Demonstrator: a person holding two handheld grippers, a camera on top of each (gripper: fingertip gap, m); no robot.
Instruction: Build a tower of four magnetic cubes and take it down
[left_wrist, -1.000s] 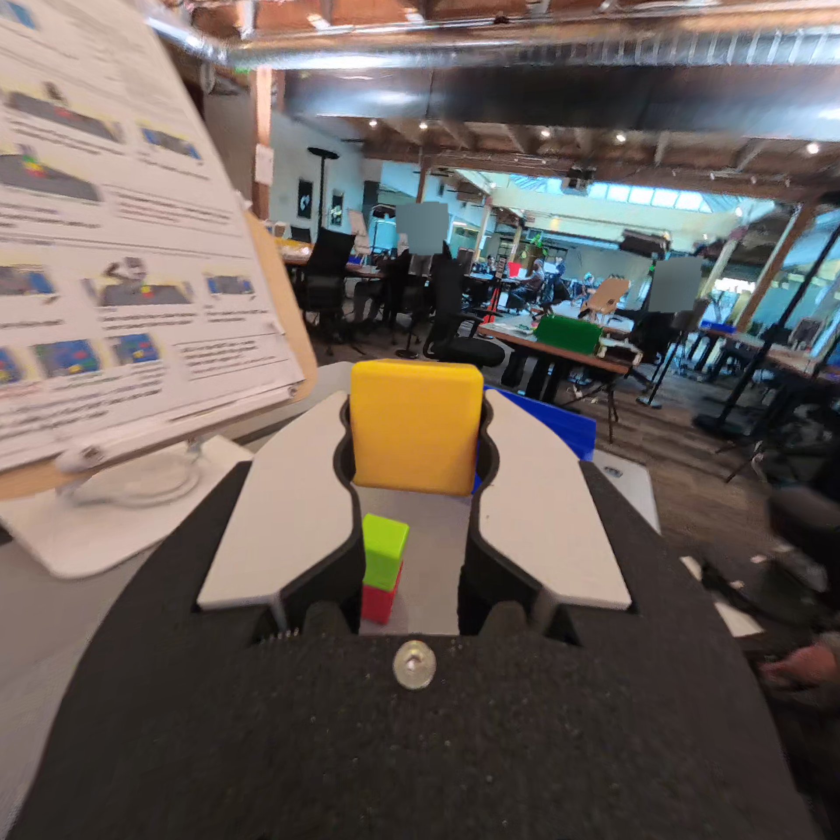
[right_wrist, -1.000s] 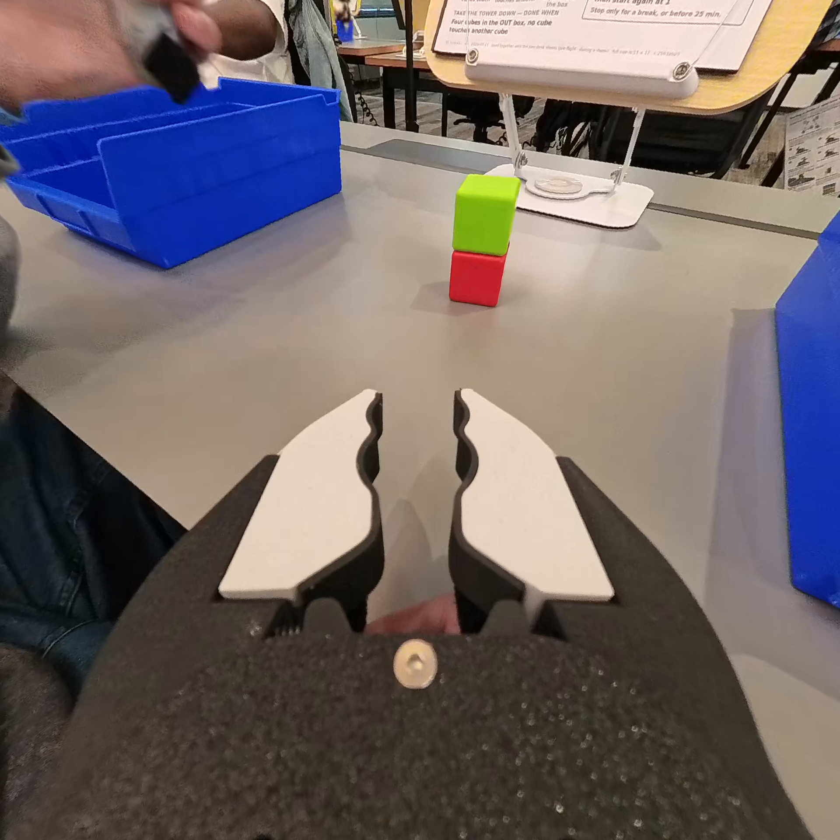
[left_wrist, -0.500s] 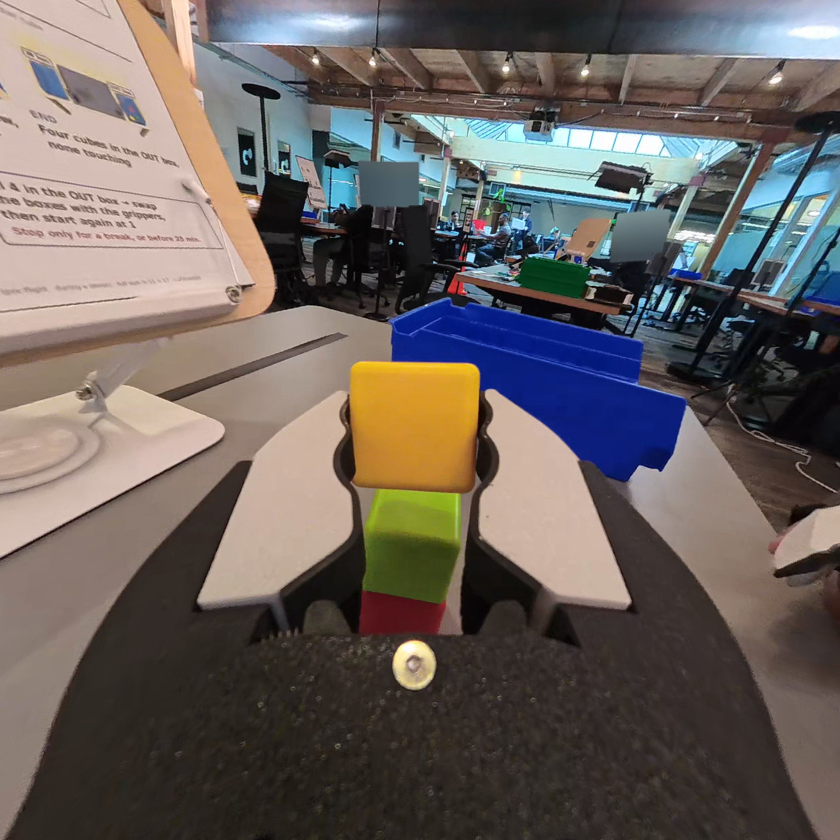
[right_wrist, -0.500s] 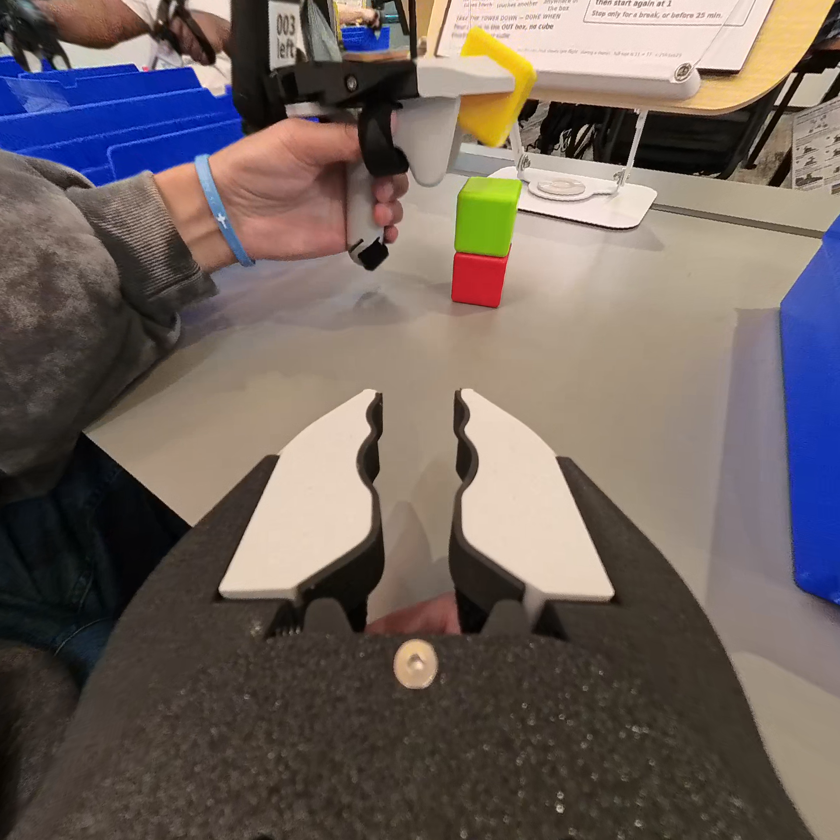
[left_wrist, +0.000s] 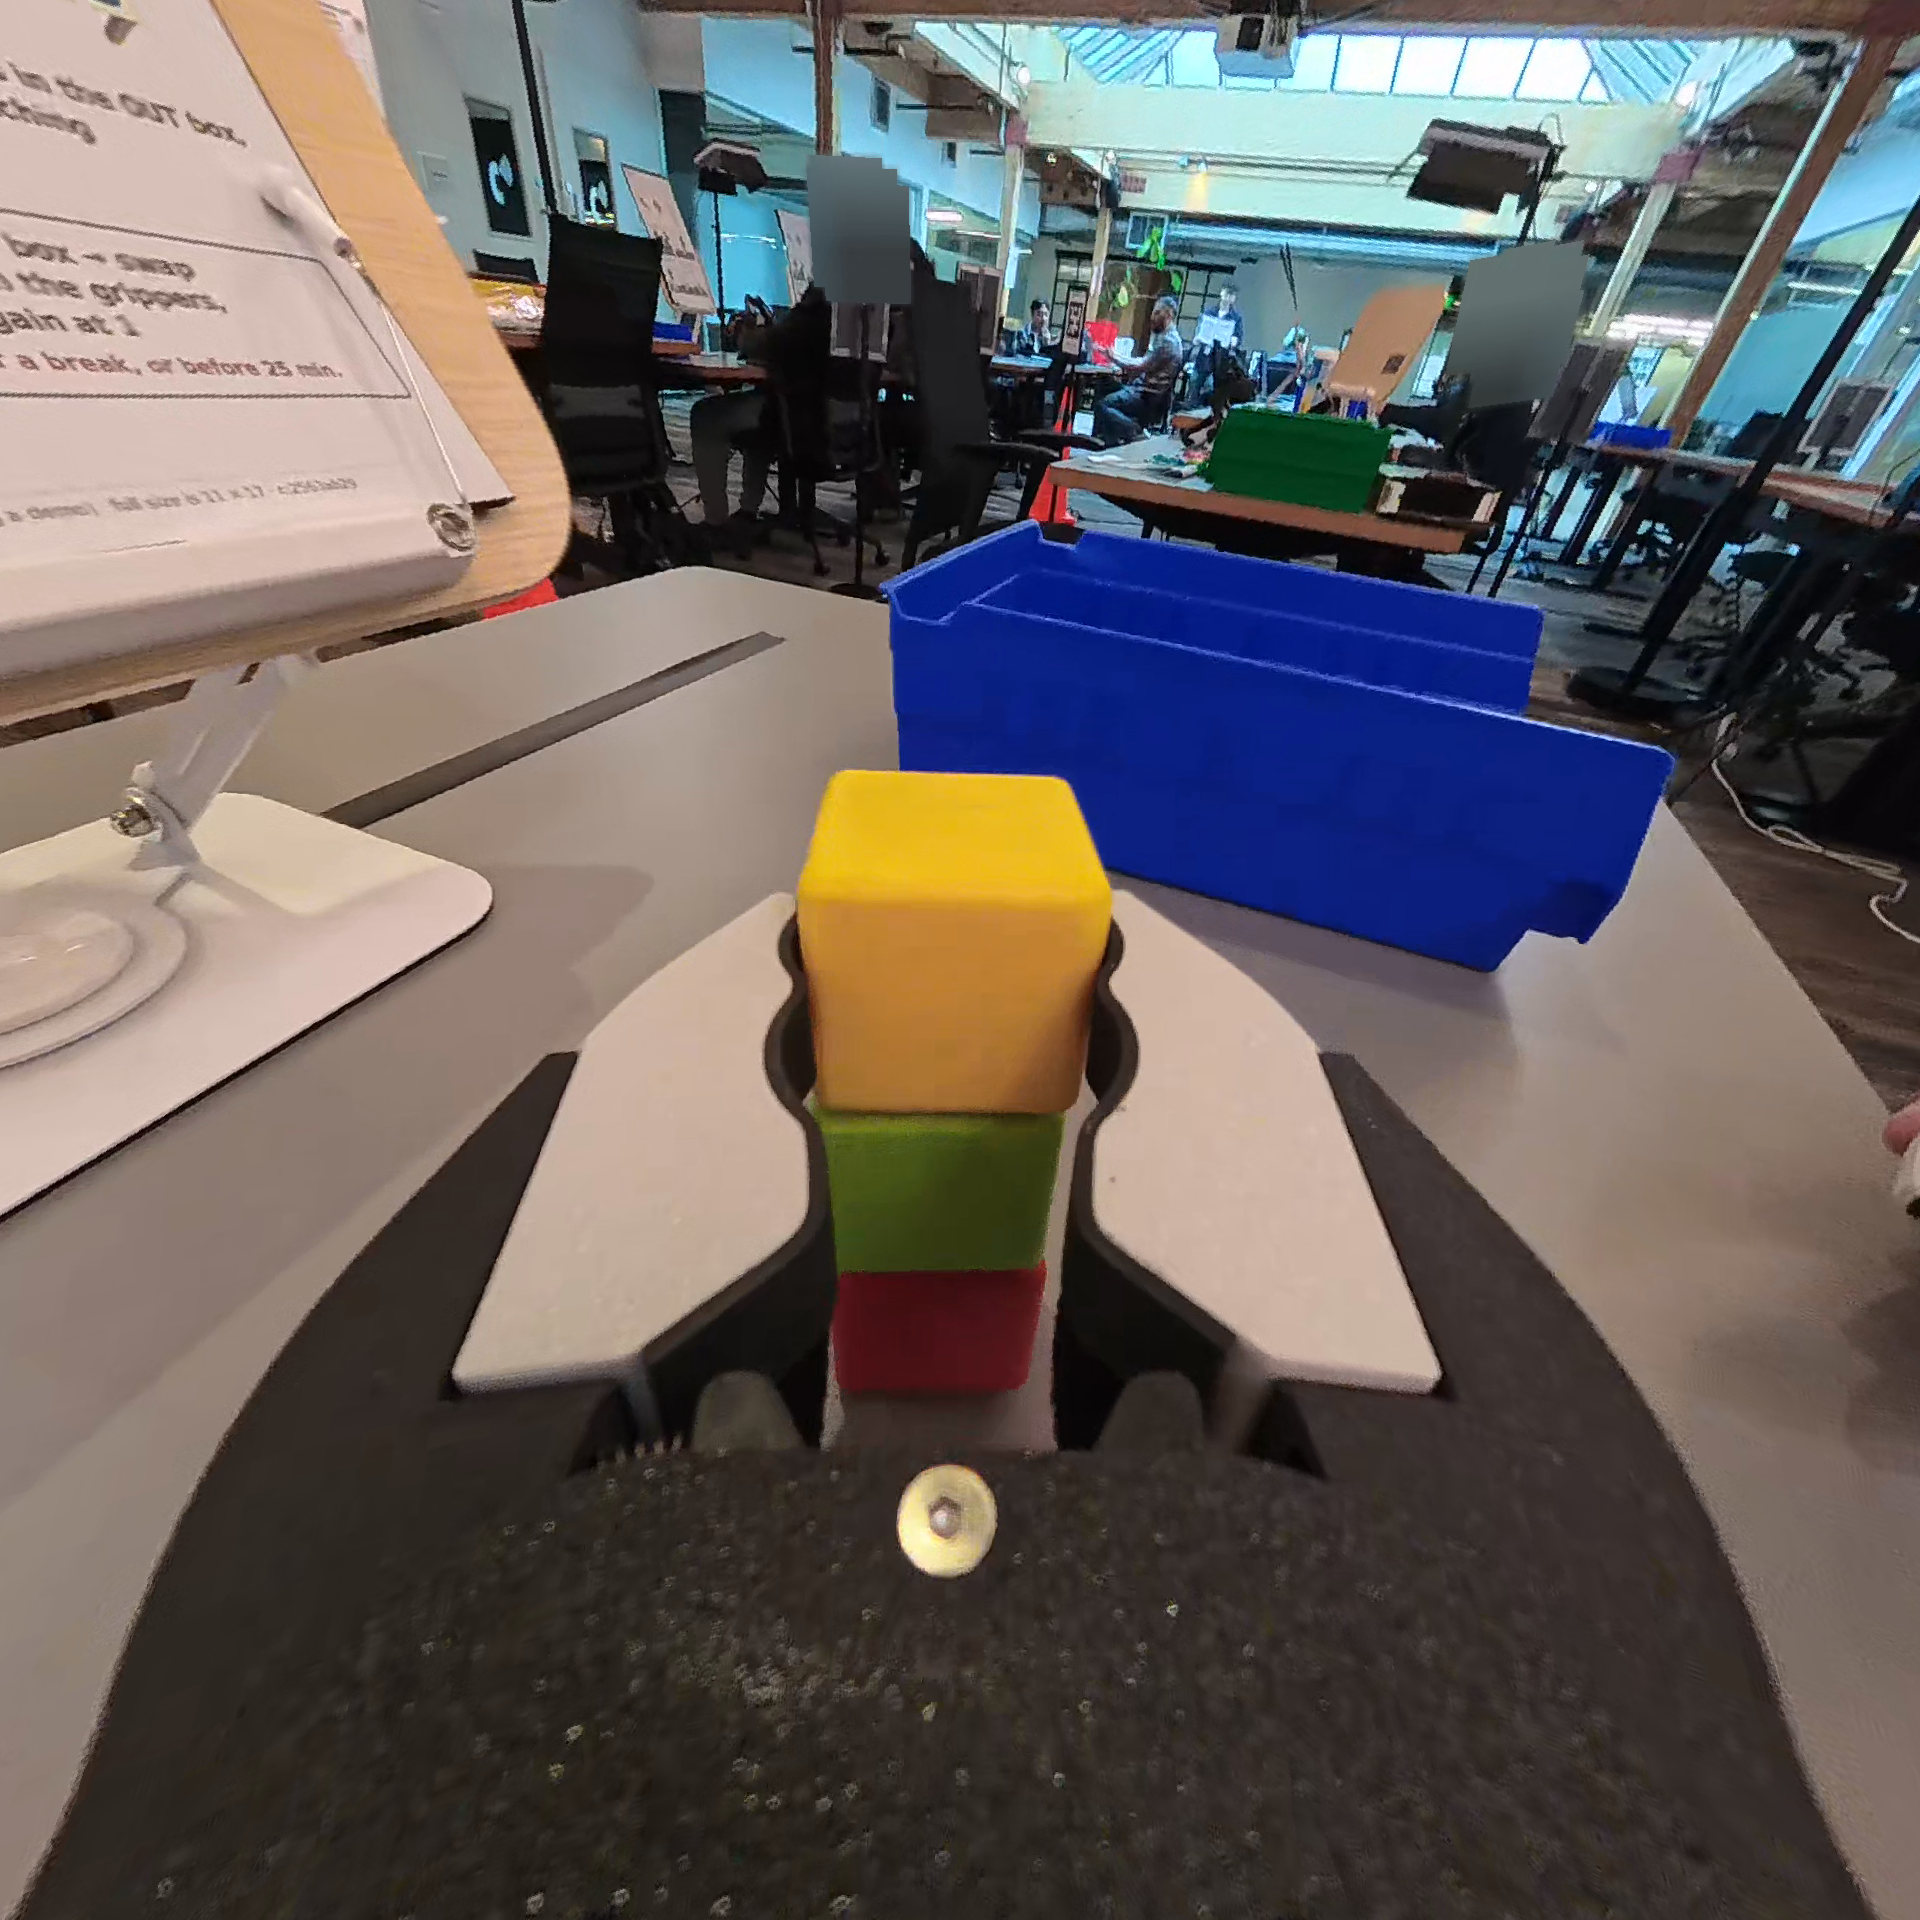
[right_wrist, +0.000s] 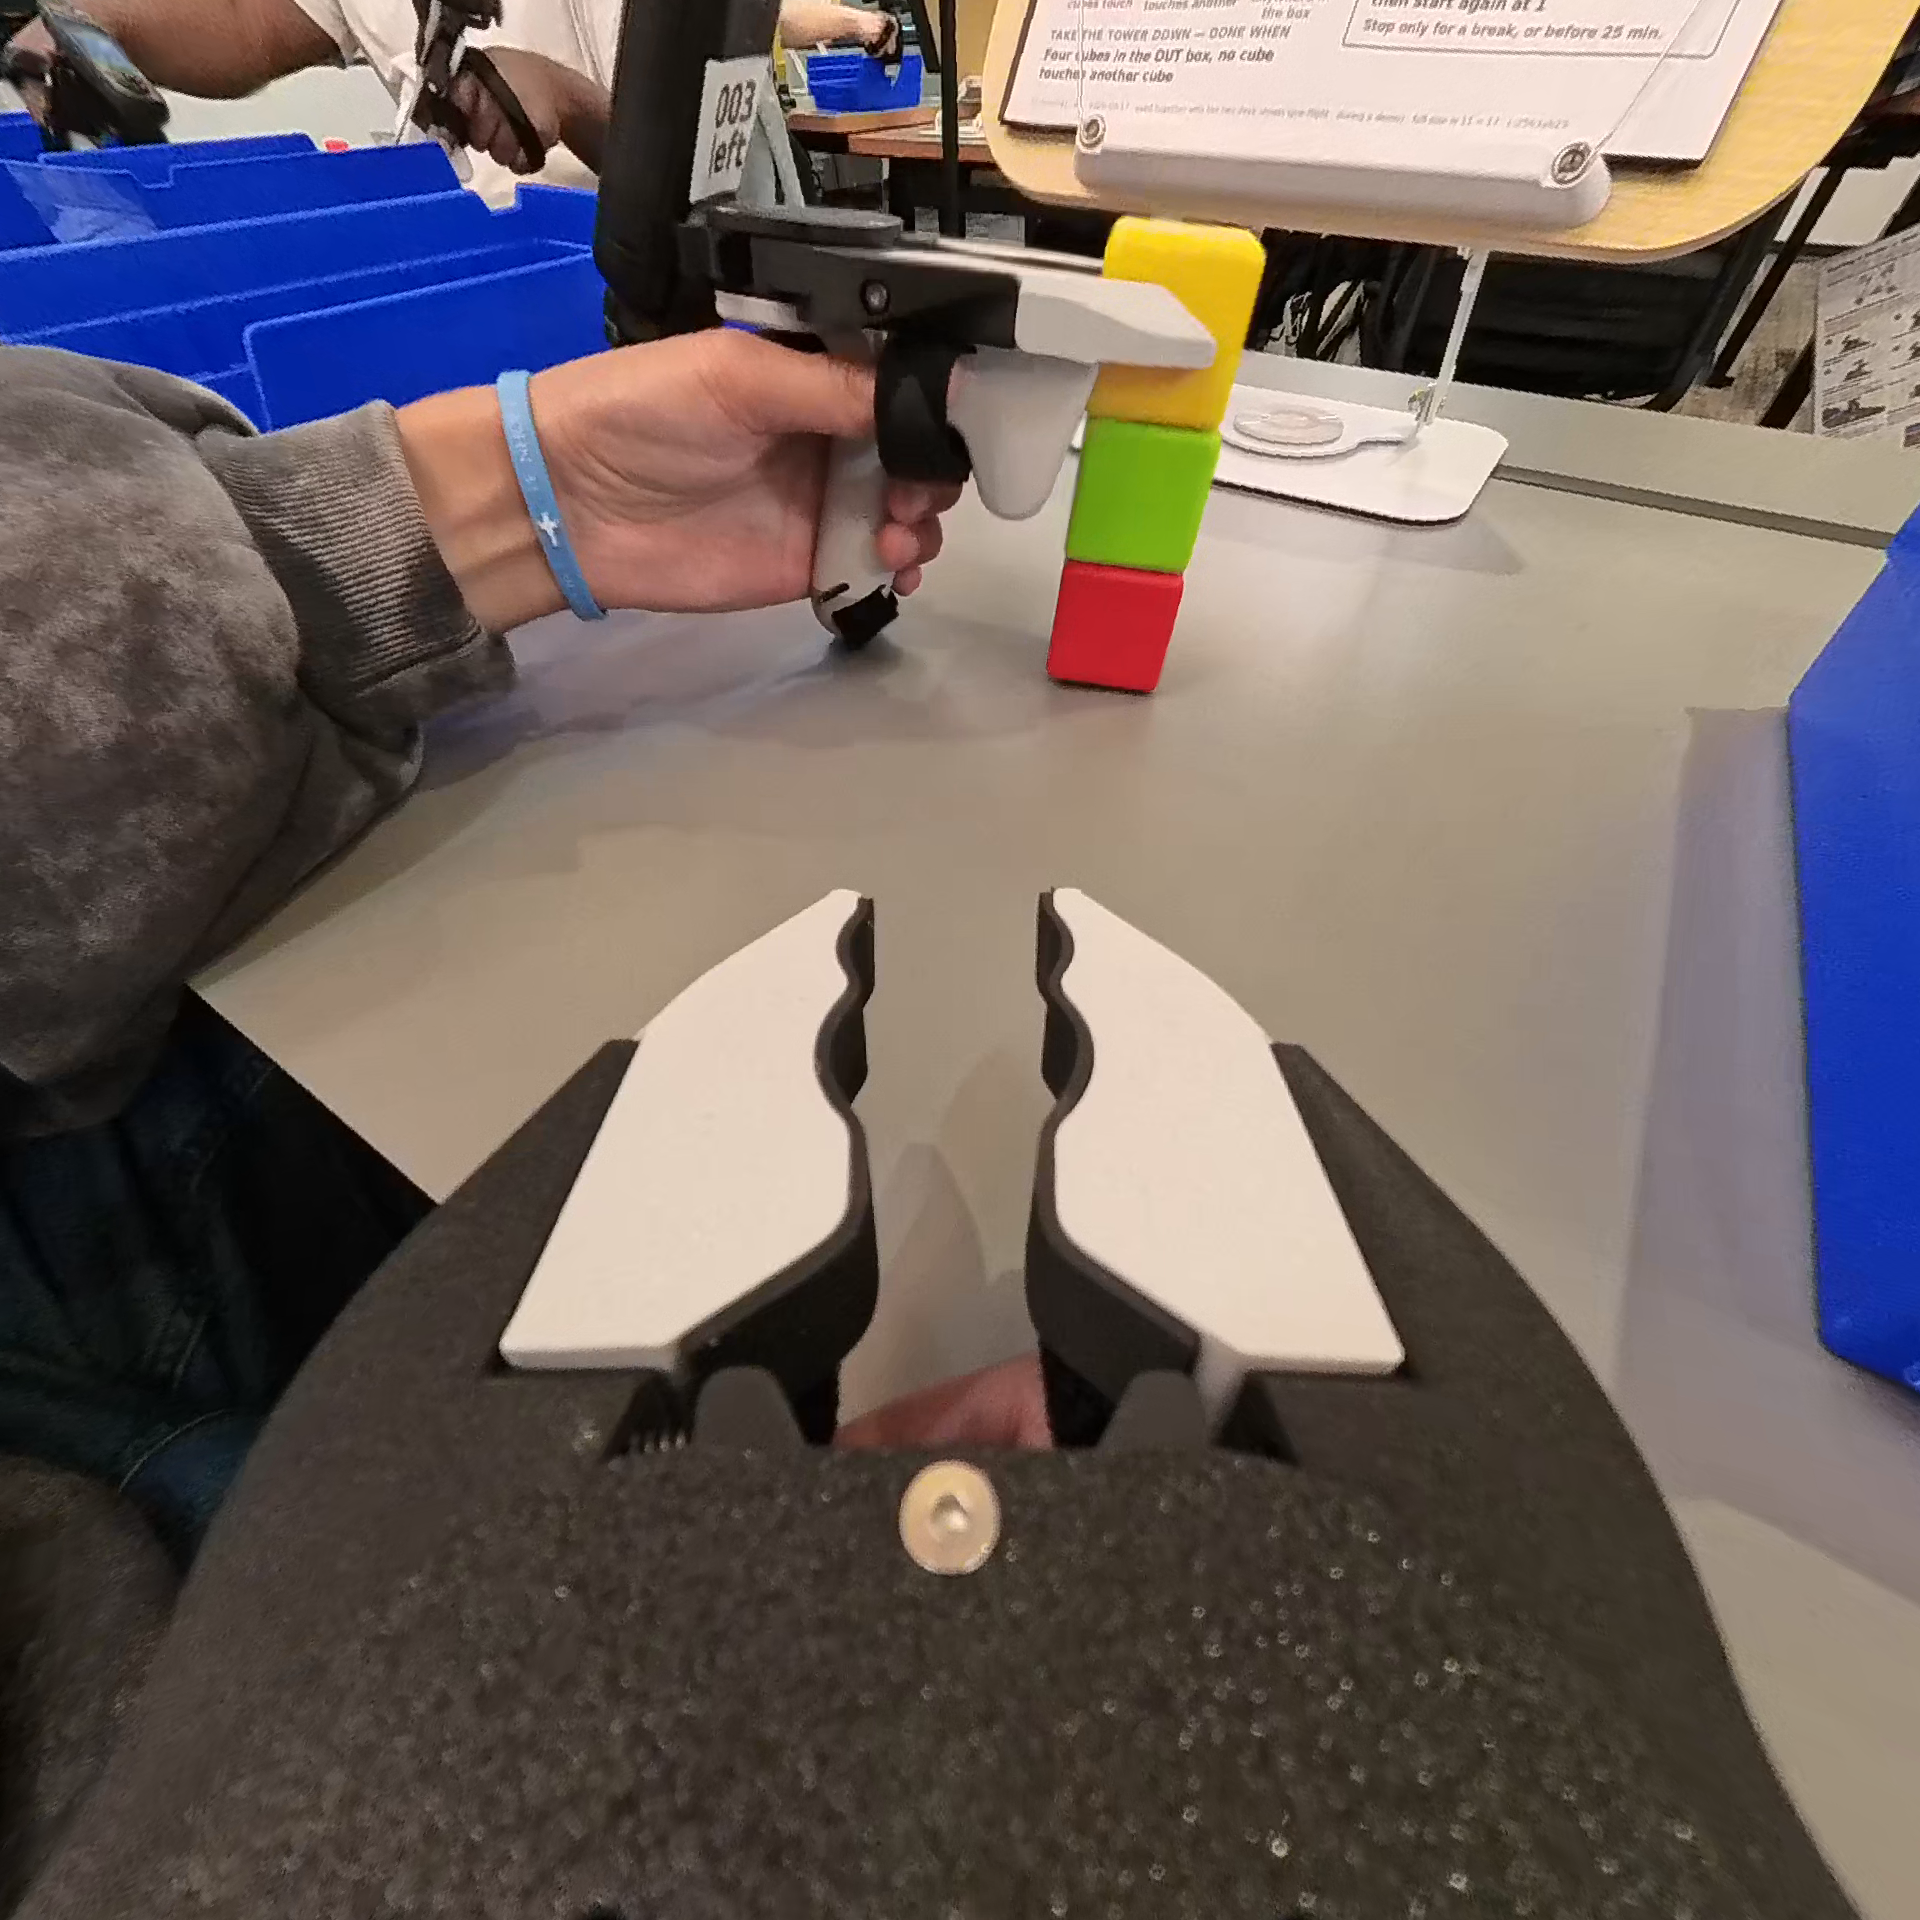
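My left gripper (left_wrist: 951, 935) is shut on a yellow cube (left_wrist: 951, 966). The cube sits on top of a green cube (left_wrist: 940, 1184), which stands on a red cube (left_wrist: 935, 1325) on the grey table. The right wrist view shows the same stack from the side: yellow cube (right_wrist: 1195, 281), green cube (right_wrist: 1141, 497), red cube (right_wrist: 1114, 625), with the left gripper (right_wrist: 1174, 332) reaching in from the left, held by a hand. My right gripper (right_wrist: 954, 914) is open and empty, low over the table's near edge, well short of the stack.
A blue bin (left_wrist: 1247, 748) stands behind and right of the stack. More blue bins (right_wrist: 260, 281) are at the left, and another blue bin (right_wrist: 1860, 935) at the right edge. A sheet holder on a white base (right_wrist: 1382, 457) stands behind the stack.
My left gripper has come down with the yellow cube and set it onto the green cube. The right gripper has not moved.
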